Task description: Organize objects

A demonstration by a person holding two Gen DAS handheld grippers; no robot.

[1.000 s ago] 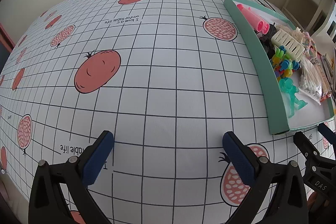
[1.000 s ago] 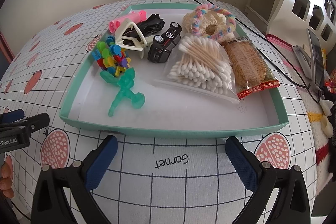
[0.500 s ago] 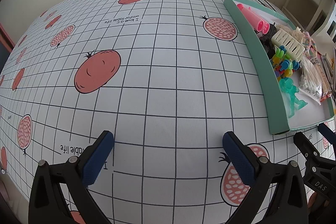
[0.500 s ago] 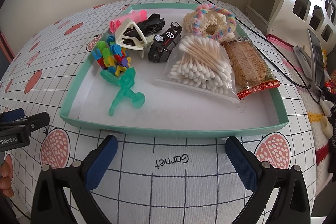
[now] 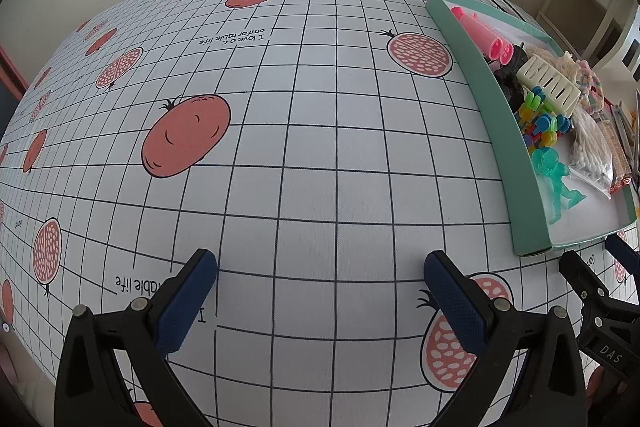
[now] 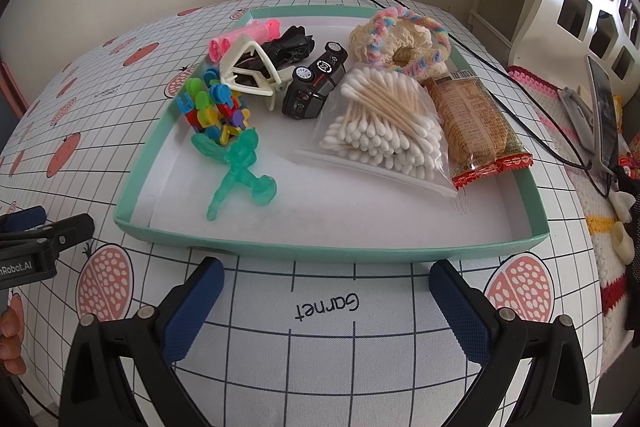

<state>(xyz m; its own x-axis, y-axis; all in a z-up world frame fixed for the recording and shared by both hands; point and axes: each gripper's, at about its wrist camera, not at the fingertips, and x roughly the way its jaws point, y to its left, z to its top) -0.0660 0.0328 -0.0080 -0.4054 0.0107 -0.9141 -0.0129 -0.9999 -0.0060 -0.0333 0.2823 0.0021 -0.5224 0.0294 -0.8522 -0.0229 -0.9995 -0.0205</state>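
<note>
1. Both grippers, left gripper (image 5: 320,291) and right gripper (image 6: 326,291), are spread wide, holding nothing.
2. All the clutter sits in the green tray (image 6: 328,253), just beyond the right one.
3. Risk: the cotton swab bag (image 6: 380,123) looks slippery, and neighbours crowd it, so a grab could snag.
</note>
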